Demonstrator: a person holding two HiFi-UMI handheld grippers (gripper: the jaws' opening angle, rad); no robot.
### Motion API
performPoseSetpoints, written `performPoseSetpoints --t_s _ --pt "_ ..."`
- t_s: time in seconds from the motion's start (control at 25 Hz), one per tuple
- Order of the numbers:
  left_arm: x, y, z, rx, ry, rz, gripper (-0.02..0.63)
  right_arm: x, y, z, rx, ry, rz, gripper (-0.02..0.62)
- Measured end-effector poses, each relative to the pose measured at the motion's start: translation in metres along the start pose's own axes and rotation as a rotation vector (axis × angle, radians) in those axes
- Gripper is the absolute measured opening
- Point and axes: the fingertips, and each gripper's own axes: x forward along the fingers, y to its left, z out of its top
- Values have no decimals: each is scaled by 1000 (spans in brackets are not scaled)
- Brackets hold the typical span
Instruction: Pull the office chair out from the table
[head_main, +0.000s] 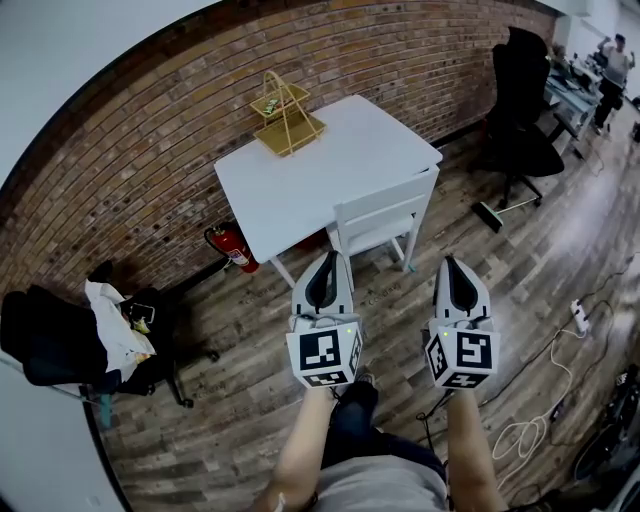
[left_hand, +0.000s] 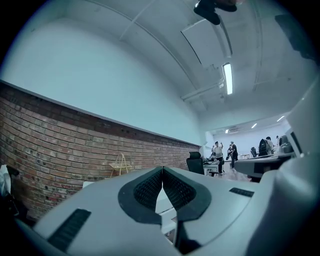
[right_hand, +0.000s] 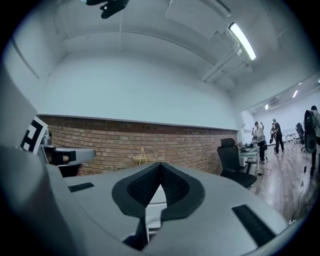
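Observation:
A white chair is tucked under the near side of a white table that stands against the brick wall. A black office chair stands apart at the upper right by another desk; it also shows in the left gripper view and the right gripper view. My left gripper and right gripper are held level side by side, a short way in front of the white chair. Both are shut with nothing between the jaws.
A yellow wire rack sits on the table's far corner. A red fire extinguisher stands by the wall to the table's left. A dark chair piled with clothes is at the left. A power strip and cables lie on the floor at the right. People stand far off.

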Motion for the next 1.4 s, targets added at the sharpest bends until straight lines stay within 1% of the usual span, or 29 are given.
performPoseSetpoints --t_s 0.2,0.6,1.04,1.4 --pt "42 12 1 -3 0 -11 15 43 -5 4 1 1 -10 12" --pt "110 43 -13 -8 23 -31 15 119 -2 -4 3 23 -20 12" --pt "148 43 -31 -22 63 -65 15 151 -8 -15 4 57 -32 14" --pt "179 47 -46 -18 94 -48 15 186 -20 -27 15 83 -24 12"
